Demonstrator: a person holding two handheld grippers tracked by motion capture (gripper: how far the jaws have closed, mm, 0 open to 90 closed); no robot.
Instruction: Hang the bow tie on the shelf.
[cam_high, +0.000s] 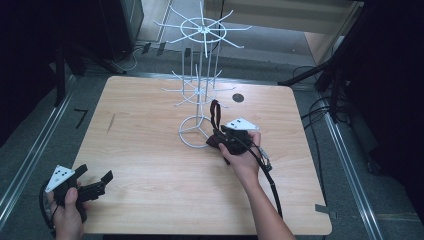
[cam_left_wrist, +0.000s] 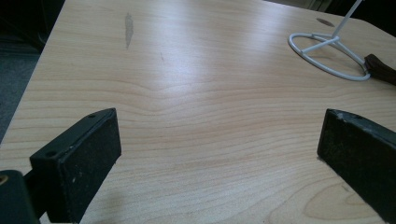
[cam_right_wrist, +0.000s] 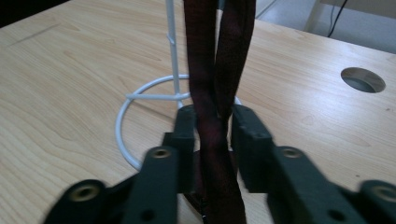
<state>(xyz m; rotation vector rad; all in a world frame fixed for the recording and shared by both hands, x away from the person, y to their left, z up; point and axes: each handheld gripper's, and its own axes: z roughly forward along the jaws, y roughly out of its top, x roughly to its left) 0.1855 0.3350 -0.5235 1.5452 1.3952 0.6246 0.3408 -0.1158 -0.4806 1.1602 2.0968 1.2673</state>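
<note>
- Tabletop (cam_high: 150, 165) of pale wood carries a white wire rack (cam_high: 201, 90) standing upright near its far middle, on a round ring base with spoked tiers above.
- Right tongs (cam_high: 226, 136) sit just beside the ring base, on its near right side, held by the right hand (cam_high: 243, 159).
- In the right gripper view the two black jaws are closed on a dark brown strap (cam_right_wrist: 212, 93), which rises as a doubled loop from between them in front of the rack's thin post.
- In the high view the strap stands up from the tongs to the level of the rack's lowest arms; whether it touches an arm I cannot tell.
- Left tongs (cam_high: 95, 182) rest low at the near left corner of the tabletop, held by the left hand (cam_high: 67, 212), well apart from the rack.
- Their jaws stand wide apart with only bare wood between them in the left gripper view.
- A round hole (cam_high: 238, 98) lies in the tabletop right of the rack.
</note>
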